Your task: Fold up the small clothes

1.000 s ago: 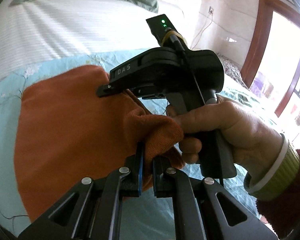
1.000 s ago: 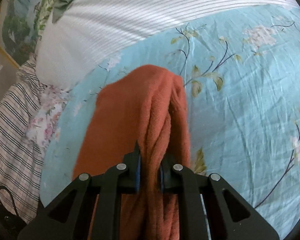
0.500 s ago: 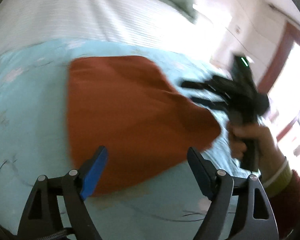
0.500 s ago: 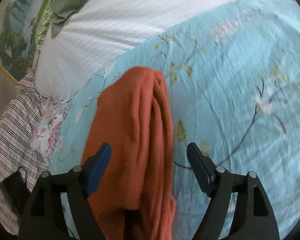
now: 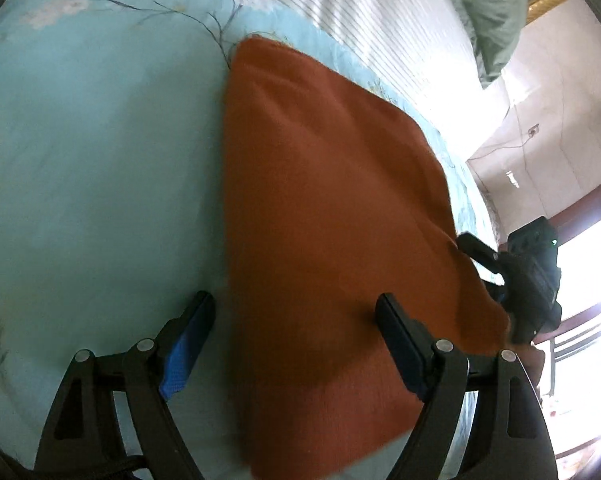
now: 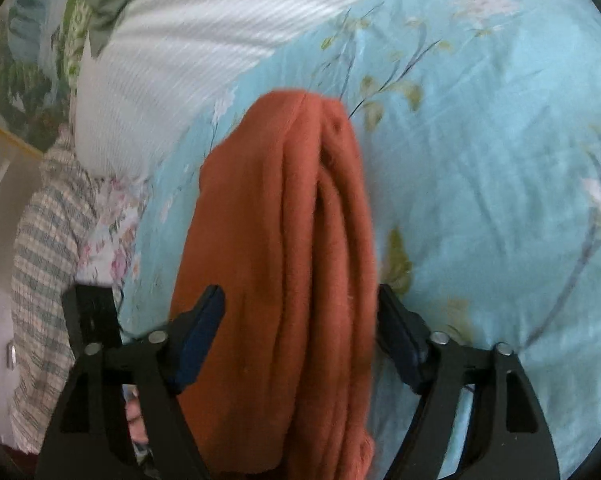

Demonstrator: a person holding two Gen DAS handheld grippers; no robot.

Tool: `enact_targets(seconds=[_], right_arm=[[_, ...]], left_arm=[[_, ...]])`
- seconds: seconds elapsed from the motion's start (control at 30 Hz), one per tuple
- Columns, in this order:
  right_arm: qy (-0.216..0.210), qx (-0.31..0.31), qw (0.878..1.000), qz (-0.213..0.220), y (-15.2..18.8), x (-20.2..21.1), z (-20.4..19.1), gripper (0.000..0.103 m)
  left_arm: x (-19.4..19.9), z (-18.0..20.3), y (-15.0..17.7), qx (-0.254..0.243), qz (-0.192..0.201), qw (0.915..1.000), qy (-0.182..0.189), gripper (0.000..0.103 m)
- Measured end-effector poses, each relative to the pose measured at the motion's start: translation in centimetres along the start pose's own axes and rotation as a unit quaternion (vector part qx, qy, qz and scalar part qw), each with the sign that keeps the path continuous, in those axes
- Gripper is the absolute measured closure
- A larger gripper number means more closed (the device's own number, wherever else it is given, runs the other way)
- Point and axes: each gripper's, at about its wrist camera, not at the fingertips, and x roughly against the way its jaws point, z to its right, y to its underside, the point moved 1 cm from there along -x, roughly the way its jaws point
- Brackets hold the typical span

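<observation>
Underneath everything, a bed dressed in a light-blue floral sheet [image 5: 80, 168], branches and pale blossoms printed across it, creased in the right wrist view [image 6: 500, 184]. Beyond that, a white ribbed blanket [image 5: 360, 20] toward the headboard end, seen again at upper left from the right wrist [image 6: 188, 52], with a sage-green pillow [image 5: 496, 12] at its far edge. Along the bed's side in the right wrist view, a plaid fabric [image 6: 48, 248] and a pink-flowered cloth [image 6: 116, 232], plus a framed landscape picture [image 6: 24, 80] on the wall. Off to the right in the left wrist view, a pale wall [image 5: 548, 132] with a socket and dangling cable, then a brown-framed bright window [image 5: 596, 264].

Lying folded on the sheet, a rust-orange garment [image 5: 332, 248], flat and roughly rectangular; edge-on from the right wrist [image 6: 284, 264], stacked folds visible.

Spread wide over the garment's near end, left gripper [image 5: 296, 334], clasping nothing, blue-padded finger over the sheet, the other over cloth. Likewise splayed, right gripper [image 6: 300, 330], the folded edge between its fingers, nothing pinched; whether the pads touch cloth, impossible to tell. Partly visible past the garment's right corner in the left wrist view, right gripper [image 5: 528, 268] with a green light.
</observation>
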Motion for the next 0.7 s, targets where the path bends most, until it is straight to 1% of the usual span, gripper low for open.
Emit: enact_targets(seconds=[0.03, 0.07, 0.1, 0.13, 0.17, 0.2, 0.23, 0.33, 0.4, 0.47, 0.53, 0.7], right_arm=[[0.003, -0.001, 1.000, -0.006, 0.0, -0.4, 0.0, 0.056], [-0.002, -0.012, 1.000, -0.015, 0.1, -0.9, 0.2, 0.065], [-0.008, -0.018, 1.000, -0.016, 0.2, -1.1, 0.2, 0.070], [-0.010, -0.020, 1.000, -0.014, 0.4, -1.0, 0.0, 0.071], [-0.006, -0.015, 1.000, -0.008, 0.6, -0.7, -0.5, 0.073], [-0.007, -0.009, 1.000, -0.002, 1.0, -0.4, -1.2, 0.075], [-0.017, -0.005, 1.000, 0.001, 1.4, -0.2, -1.9, 0.076], [-0.043, 0.006, 0.999, -0.002, 2.7, -0.9, -4.2, 0.076], [-0.063, 0.022, 0.998, -0.011, 4.2, -2.3, -6.5, 0.076], [-0.082, 0.036, 0.996, -0.021, 5.5, -4.1, -8.6, 0.076], [-0.101, 0.047, 0.993, -0.031, 6.7, -6.1, -10.8, 0.076], [-0.134, 0.073, 0.987, -0.052, 8.5, -10.2, -15.7, 0.077]], left_arm=[[-0.3, 0.3, -0.4, -0.008, 0.007, 0.9999, 0.000, 0.021], [-0.8, 0.6, -0.7, -0.019, 0.005, 0.9998, 0.004, 0.022], [-1.5, 0.8, -0.9, -0.028, -0.002, 0.9996, 0.005, 0.040], [-2.2, 1.0, -1.1, -0.031, -0.012, 0.9995, 0.001, 0.052], [-2.4, 1.0, -1.1, -0.030, -0.015, 0.9994, 0.000, 0.058], [-2.1, 1.3, -0.9, -0.032, -0.010, 0.9994, 0.002, 0.072], [-1.2, 1.5, -0.7, -0.036, -0.002, 0.9993, 0.011, 0.076], [1.8, 2.1, 0.2, -0.046, 0.023, 0.9984, 0.022, 0.080], [5.1, 2.1, 1.4, -0.060, 0.050, 0.9967, 0.021, 0.081], [7.8, 1.1, 2.6, -0.059, 0.065, 0.9960, 0.015, 0.081], [10.8, -0.3, 4.0, -0.049, 0.082, 0.9954, 0.005, 0.081], [17.4, -4.2, 7.1, -0.034, 0.112, 0.9923, -0.039, 0.081]])
